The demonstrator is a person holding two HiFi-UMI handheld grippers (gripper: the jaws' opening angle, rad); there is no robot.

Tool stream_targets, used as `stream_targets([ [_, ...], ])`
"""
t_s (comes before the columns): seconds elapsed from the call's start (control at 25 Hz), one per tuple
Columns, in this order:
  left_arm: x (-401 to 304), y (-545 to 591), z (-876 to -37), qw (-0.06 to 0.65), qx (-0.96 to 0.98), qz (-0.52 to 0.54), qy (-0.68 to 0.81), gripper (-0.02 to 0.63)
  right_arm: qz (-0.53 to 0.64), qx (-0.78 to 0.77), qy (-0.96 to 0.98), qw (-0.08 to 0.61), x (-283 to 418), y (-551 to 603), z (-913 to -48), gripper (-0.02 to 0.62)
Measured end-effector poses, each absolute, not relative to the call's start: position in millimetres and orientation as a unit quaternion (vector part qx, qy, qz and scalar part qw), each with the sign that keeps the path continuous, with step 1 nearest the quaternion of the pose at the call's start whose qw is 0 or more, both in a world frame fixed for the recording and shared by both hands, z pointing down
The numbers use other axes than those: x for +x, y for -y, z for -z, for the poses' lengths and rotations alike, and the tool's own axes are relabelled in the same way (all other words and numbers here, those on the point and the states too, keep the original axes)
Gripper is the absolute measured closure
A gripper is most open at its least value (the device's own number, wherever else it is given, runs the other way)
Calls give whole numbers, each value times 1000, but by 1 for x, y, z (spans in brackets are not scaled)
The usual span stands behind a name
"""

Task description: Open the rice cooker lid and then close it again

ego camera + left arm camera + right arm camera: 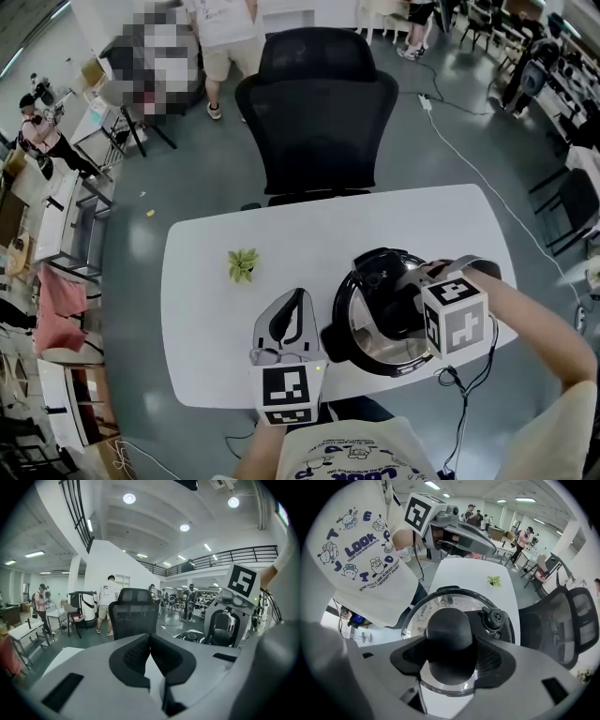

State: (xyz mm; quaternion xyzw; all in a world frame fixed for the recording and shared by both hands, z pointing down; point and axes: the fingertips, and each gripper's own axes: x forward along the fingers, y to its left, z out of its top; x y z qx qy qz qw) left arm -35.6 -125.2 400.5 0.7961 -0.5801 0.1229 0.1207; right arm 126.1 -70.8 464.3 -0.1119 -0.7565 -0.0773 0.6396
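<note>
rice cooker (361, 349) sits at the near right of the white table (309, 225), close to the near edge where the person can reach straight down onto it. its glass lid (421, 616) lies flat on the pot, so the opening looks not yet begun. right gripper (452, 657) points straight down over the middle of the lid, which puts its jaws one on each side of the round black knob (449, 632). the jaws stand wide because the knob is broad, and their dark pads lie against its flanks with no gap showing, so i read this as a grip on the knob rather than a hover. coming from above makes sense: the knob is the one part made to be taken, and the approach leaves the steam valve (495, 617) just beside it untouched. left gripper (150, 644) hangs over the near edge of the table, left of the cooker and apart from it, jaws together with nothing between them. it seems held there to be clear of the lid's path, since one hand should be enough for such a lid. a small plant (243, 264) stands well left of the cooker, and a black cord (461, 412) hangs off the near right edge. the next move, by my judgement, calls for a straight lift that holds the lid level.
</note>
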Motion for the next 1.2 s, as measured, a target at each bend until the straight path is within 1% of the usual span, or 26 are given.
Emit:
stream_targets([
  [0.28,-35,127,-404,128,796,-124,579,592,86,-134,755,636,125,70,-463,295],
  [0.52,-37,128,-407,133,795,-122,579,592,85,-129,770,619,124,70,-463,296],
  [0.76,-41,131,-405,134,793,-118,582,592,77,-118,773,618,123,71,-461,295],
  [1.0,-43,131,-406,138,791,-116,584,592,62,-93,787,607,123,71,-460,295],
  [1.2,-45,132,-408,141,790,-114,586,592,19,-34,804,593,121,76,-460,295],
])
